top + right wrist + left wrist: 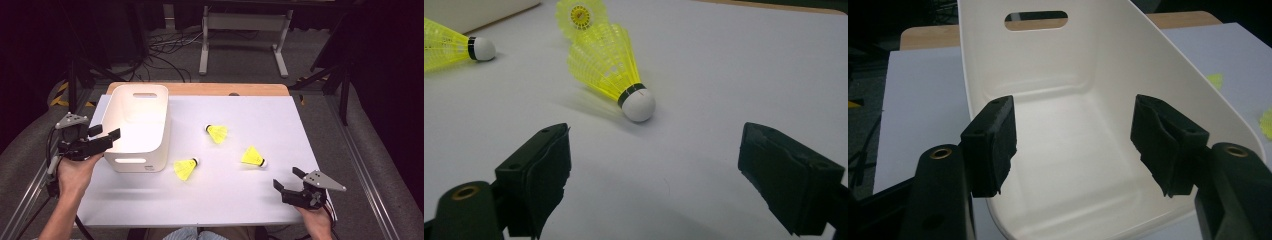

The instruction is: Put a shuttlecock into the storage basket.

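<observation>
Bin (138, 125) bare inside, white

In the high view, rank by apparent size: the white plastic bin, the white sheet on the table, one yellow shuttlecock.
1. White sheet, largest.
2. White plastic bin.
3. Yellow shuttlecock, smallest; the other two shuttlecocks look about alike.

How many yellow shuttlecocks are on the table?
3. One shuttlecock near the bin lies by its front right corner, one far shuttlecock mid-table, one right shuttlecock nearest the right gripper. The white bin looks empty.
</observation>
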